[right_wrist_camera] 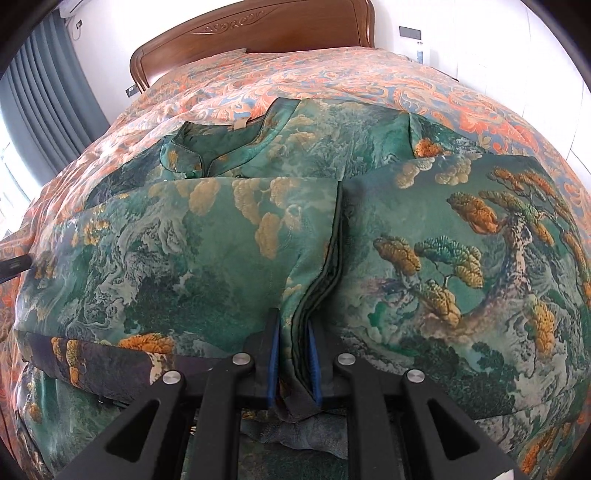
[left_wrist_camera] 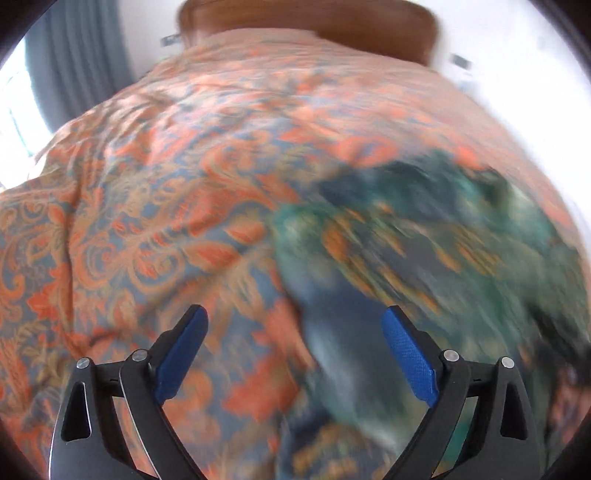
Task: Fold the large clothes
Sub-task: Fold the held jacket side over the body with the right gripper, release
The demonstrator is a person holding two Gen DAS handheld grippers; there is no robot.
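A large green garment point(right_wrist_camera: 229, 236) printed with pine trees and golden clouds lies spread on the bed, its collar point(right_wrist_camera: 192, 151) toward the headboard. My right gripper point(right_wrist_camera: 293, 332) is shut on a bunched fold of several dark-edged layers of the garment at its near edge. In the blurred left wrist view the same green garment point(left_wrist_camera: 424, 236) lies to the right. My left gripper point(left_wrist_camera: 295, 317) stands open above the bedspread, its blue pads point(left_wrist_camera: 406, 354) wide apart; a blurred edge of the garment shows below between the jaws, and neither pad touches it.
An orange and blue floral bedspread point(right_wrist_camera: 332, 81) covers the bed point(left_wrist_camera: 129, 206). A carved wooden headboard point(right_wrist_camera: 258, 33) stands at the far end. Grey curtains point(right_wrist_camera: 48, 85) hang by a bright window on the left. White walls lie to the right.
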